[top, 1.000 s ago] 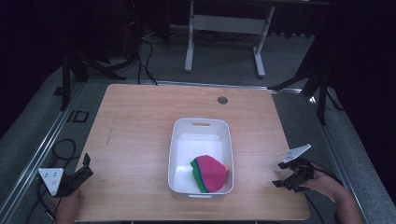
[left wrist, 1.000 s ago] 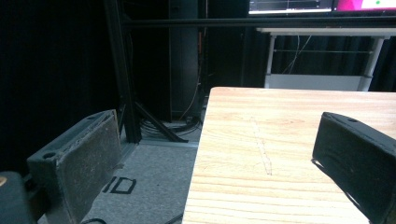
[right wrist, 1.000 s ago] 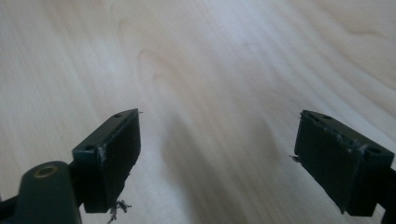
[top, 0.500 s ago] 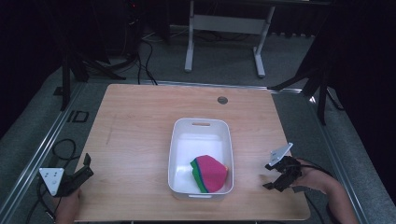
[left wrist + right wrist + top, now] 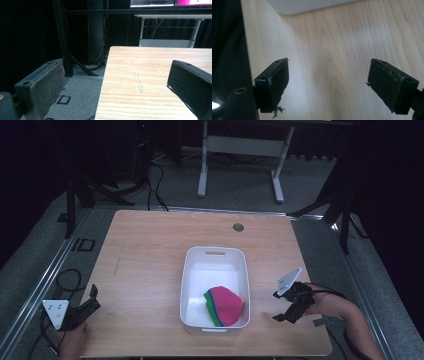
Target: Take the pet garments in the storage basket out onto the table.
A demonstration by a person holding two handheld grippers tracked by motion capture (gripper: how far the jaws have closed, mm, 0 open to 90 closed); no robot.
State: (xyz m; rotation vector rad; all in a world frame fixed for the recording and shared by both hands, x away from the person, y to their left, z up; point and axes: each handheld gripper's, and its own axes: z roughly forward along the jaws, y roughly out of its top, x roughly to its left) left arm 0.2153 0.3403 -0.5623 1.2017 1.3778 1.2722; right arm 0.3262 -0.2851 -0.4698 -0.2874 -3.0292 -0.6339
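Cloth (image 5: pixel 225 305) lies in the bin (image 5: pixel 190 270), just left of the right gripper (image 5: pixel 289 306), jaws wide; left gripper (image 5: pixel 87 305), likewise wide, sits well apart.

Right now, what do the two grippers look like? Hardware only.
Both are black two-jaw units. The left gripper carries a grey three-cornered plate with dark dots; the right gripper has a similar plate and a dark cable. Its jaw pads are worn, with frayed bits. Forearms are bare.
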